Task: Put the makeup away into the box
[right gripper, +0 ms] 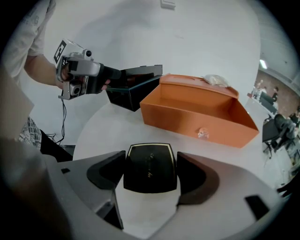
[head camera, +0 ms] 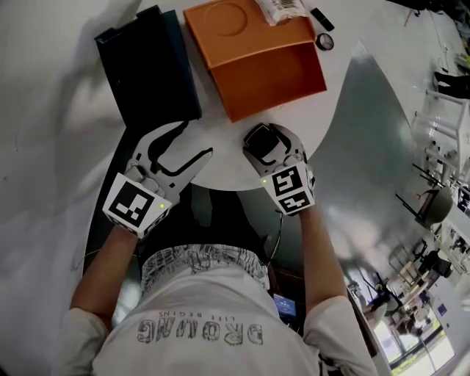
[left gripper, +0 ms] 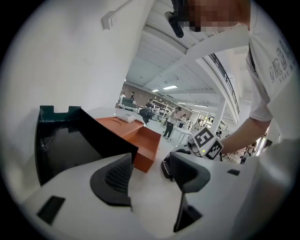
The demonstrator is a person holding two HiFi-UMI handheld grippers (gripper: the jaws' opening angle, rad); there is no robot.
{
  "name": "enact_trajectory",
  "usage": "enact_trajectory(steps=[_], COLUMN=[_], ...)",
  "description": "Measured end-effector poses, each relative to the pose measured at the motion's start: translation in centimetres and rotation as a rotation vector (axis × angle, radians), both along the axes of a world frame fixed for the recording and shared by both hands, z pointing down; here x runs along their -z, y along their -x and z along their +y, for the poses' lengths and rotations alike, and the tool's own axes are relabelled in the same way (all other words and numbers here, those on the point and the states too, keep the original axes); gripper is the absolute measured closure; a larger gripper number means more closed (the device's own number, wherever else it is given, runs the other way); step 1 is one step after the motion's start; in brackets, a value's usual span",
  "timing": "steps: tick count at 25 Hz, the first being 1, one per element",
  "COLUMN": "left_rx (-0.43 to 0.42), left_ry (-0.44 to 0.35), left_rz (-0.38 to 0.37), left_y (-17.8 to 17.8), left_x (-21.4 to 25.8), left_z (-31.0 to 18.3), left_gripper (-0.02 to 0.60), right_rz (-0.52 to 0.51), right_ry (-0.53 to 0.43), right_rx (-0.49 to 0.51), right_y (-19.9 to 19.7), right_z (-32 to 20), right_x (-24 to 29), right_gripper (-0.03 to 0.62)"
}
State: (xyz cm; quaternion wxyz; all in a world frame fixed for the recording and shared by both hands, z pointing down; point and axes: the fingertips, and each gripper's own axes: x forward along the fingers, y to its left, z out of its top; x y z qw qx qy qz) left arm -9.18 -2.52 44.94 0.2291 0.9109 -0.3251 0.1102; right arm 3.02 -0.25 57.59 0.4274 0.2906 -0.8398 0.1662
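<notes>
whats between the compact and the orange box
Nothing. Only a bare stretch of white table separates the compact from the orange box. The right gripper view shows it most clearly.

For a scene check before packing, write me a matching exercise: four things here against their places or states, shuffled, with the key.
Things:
1 compact
2 orange box
3 dark box
4 left tongs

Places or states:
A open, nothing between them
B between the right tongs
C lid laid back, packet on it
D left of the orange box in the head view

Pairs: 1-B, 2-C, 3-D, 4-A
</notes>
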Motion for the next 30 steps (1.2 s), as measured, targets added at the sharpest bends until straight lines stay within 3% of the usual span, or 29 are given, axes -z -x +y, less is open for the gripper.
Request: enact_trajectory(steps=[15, 30], left_rx=[-0.003, -0.003], left_ry=[-0.009, -0.082], left_rz=[0.000, 0.020], left_y=[0.1, -0.1], left_x=[0.4, 3.7], left_z=[0.1, -0.7], left_gripper=[0.314, 0.314], right_rz=[0.020, -0.028], right_ry=[-0.019, -0.103], right_rx=[0.005, -0.041], right_y=[0.0, -0.8], right_z=[-0.1, -1.9], right_x=[0.5, 6.3], right_gripper=[0.244, 0.244])
